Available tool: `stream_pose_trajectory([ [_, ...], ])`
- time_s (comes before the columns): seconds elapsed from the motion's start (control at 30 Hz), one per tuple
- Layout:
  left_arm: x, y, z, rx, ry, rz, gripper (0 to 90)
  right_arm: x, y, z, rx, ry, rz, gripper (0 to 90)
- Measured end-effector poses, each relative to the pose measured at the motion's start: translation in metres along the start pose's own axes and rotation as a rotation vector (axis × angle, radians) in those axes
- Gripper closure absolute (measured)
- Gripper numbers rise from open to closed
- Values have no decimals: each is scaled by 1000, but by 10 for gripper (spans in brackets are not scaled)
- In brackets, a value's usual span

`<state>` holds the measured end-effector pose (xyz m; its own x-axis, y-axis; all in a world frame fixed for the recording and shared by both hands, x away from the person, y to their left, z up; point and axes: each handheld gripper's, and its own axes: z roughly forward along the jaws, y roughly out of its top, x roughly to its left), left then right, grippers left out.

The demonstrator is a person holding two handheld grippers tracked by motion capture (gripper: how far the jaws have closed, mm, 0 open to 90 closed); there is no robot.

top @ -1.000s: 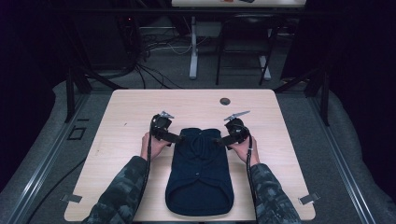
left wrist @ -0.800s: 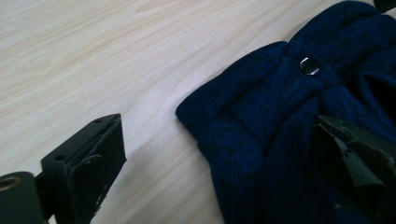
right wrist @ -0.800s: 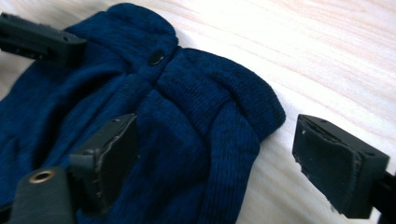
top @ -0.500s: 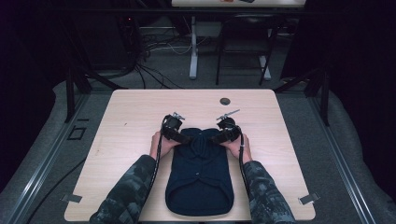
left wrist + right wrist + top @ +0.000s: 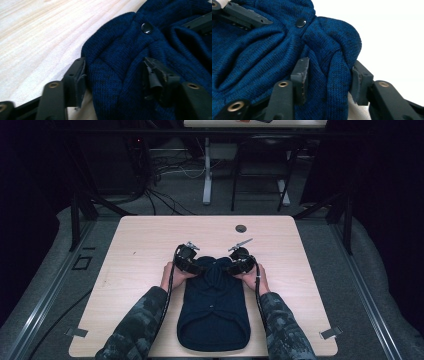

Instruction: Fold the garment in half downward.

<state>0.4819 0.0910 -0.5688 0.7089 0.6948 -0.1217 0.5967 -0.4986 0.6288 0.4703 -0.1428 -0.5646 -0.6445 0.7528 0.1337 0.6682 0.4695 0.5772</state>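
Observation:
A dark blue knit garment (image 5: 214, 315) lies flat on the wooden table (image 5: 150, 240), its collar end away from the person. My left gripper (image 5: 199, 265) is at its far left shoulder and my right gripper (image 5: 228, 267) at its far right shoulder. Both pairs of jaws have just been closing. In the left gripper view the pads (image 5: 78, 79) press a fold of the knit (image 5: 120, 62) below a dark snap button (image 5: 146, 27). In the right gripper view the pads (image 5: 302, 75) pinch a bunched fold (image 5: 262, 50) near the other snap button (image 5: 300, 23).
A small dark round grommet (image 5: 241, 228) sits in the table's far middle. Bare wood lies on both sides of the garment. Table legs (image 5: 206, 175), cables and a dark frame stand on the floor behind the table. Tape marks (image 5: 331, 333) sit at the front corners.
Both grippers moved inward from the garment's outer edges onto its shoulders. Their jaws narrowed around the knit, and the collar end bunched up toward the middle.

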Motion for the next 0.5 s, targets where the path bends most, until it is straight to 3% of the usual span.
stream_pose_trajectory([
  [0.23,-3,0,-1,6,-43,6,557,2,-3,0,-31,1,-16,634],
  [0.5,-8,1,-5,1,-24,41,637,4,-2,-3,-33,-13,-44,640],
])
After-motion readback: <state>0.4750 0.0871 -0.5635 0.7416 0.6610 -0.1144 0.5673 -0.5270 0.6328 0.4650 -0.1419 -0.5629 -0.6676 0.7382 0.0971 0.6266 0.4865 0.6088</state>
